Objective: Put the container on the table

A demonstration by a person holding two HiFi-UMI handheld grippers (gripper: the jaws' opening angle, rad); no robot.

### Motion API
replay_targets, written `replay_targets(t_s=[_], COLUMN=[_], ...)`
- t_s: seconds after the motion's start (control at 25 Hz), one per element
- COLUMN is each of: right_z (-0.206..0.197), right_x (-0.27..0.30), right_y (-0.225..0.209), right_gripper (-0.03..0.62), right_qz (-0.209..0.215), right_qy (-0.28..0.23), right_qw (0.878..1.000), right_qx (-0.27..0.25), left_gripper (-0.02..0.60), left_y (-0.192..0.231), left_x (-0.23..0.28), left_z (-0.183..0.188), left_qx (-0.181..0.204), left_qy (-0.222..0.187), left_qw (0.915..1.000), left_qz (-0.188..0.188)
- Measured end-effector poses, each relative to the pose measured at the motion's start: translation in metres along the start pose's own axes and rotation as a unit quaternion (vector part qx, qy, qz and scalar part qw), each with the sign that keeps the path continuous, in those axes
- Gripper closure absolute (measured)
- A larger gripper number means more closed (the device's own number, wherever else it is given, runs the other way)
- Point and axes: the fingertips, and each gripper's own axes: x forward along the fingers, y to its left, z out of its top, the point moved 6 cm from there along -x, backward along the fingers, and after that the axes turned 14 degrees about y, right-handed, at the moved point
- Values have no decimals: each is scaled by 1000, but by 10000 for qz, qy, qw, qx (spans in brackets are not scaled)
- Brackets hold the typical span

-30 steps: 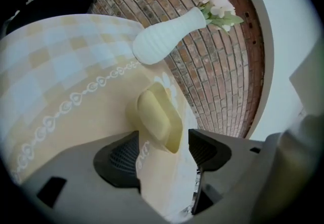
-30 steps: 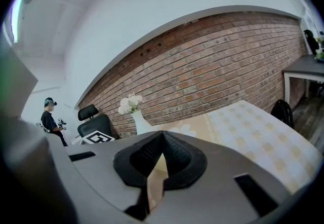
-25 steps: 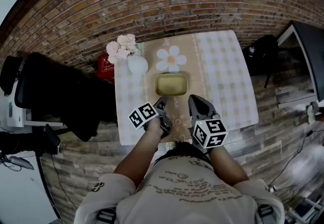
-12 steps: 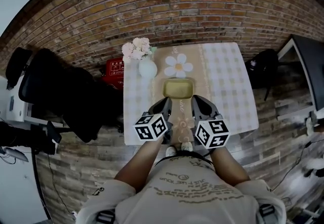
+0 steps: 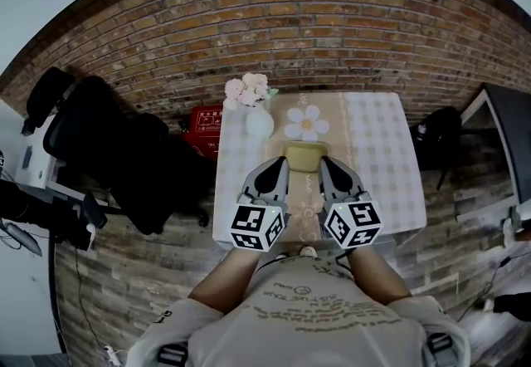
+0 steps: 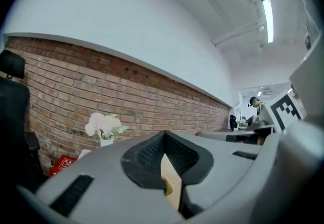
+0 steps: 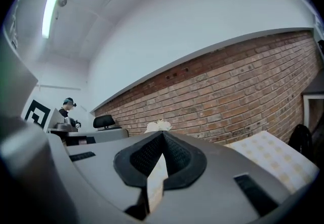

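Notably, red box point(image 5: 206, 119) print was unreadable; container point(image 5: 305, 156) apparently lay on table point(image 5: 375, 149) between left gripper point(image 5: 280, 161) and right gripper point(image 5: 326, 161), both closed, empty.

A red-brick wall point(image 5: 290, 17) fills twelve o'clock above a grey wood-plank floor point(image 5: 137, 274). A black padded office chair point(image 5: 108, 141) stands at nine o'clock. Overhead, a white ceiling point(image 6: 152, 10) carries a long fluorescent tube light point(image 6: 267, 12) at one o'clock.

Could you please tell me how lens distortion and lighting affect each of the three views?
Head view: fisheye bends the brick wall into an arc. Left gripper view: the ceiling lamp glares white, corners go black. Right gripper view: the wall bows too, a strip light is blown out.
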Motion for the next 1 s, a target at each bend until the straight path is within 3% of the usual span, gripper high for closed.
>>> replay_targets(t_s=[0.16,0.68,1.0], right_z=[2,-2,-5], right_x=[-1,-6,-5], right_y=[6,6,9], right_gripper=[592,592,592], right_qz=[78,7,27], right_qy=[-55,108,186], right_qw=[9999,9998,9996], right_qx=[-74,-145,-197], left_gripper=[575,575,575], left_y=[2,-1,10], left_x=[-9,-7,-7], left_z=[6,4,-3], left_qx=[76,-73,-402], left_qy=[-154,-67,64], left_qw=[9998,9999,9991], left_qz=[92,40,104])
